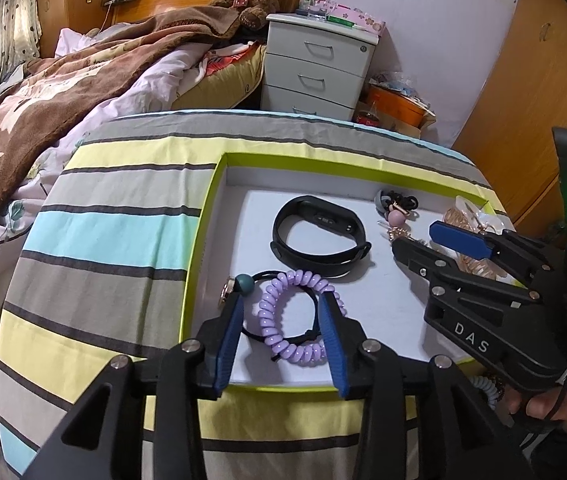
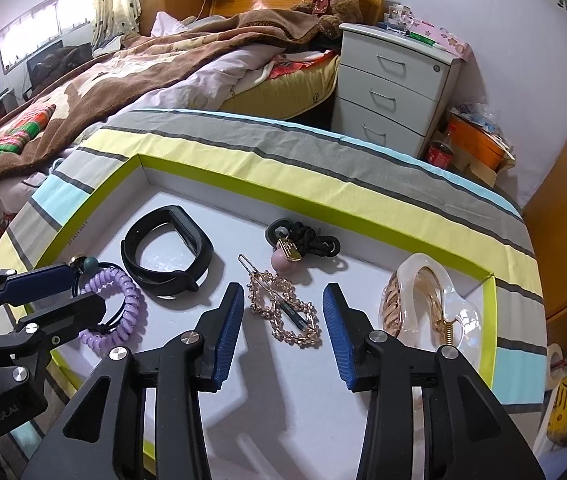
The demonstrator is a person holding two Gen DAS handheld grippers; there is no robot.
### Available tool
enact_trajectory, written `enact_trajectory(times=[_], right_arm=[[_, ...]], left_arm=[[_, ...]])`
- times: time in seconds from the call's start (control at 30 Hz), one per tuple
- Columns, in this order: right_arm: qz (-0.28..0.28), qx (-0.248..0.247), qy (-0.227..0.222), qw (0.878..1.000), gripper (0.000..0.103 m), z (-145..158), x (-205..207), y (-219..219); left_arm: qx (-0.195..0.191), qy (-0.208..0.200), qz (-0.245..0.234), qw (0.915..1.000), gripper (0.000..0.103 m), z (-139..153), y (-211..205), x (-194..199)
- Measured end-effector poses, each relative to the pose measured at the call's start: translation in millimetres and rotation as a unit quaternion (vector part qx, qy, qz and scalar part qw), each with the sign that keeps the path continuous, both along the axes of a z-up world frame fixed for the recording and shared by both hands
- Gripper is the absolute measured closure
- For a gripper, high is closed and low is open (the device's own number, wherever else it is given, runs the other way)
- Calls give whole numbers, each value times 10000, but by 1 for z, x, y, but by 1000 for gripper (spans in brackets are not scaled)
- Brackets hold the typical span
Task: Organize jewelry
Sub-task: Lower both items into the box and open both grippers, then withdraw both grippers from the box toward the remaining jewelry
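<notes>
- Left hand-held gripper (image 1: 279, 344) has its fingers spread apart around the purple coil hair tie (image 1: 295, 316), clamped on nothing, at the near left of the white tray (image 1: 219, 216).
- Right hand-held gripper (image 2: 279, 332) is likewise spread, empty, with the gold hair clip (image 2: 283, 308) lying just ahead between its fingers.
- Clip's long axis runs diagonally, far-left to near-right; the right one is nearer it.
</notes>
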State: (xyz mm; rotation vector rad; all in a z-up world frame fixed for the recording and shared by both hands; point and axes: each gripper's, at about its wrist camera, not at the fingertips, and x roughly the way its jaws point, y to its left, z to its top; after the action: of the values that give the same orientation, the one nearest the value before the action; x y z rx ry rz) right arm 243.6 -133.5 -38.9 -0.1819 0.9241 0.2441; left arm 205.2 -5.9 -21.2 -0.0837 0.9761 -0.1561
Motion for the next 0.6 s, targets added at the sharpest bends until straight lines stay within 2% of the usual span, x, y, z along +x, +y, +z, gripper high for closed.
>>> enact_trajectory(times=[0.6], right_arm=[[-80, 167, -271, 9995, 60, 31, -37, -10]], left_arm=[[-32, -301, 55, 9995, 55, 27, 5, -33]])
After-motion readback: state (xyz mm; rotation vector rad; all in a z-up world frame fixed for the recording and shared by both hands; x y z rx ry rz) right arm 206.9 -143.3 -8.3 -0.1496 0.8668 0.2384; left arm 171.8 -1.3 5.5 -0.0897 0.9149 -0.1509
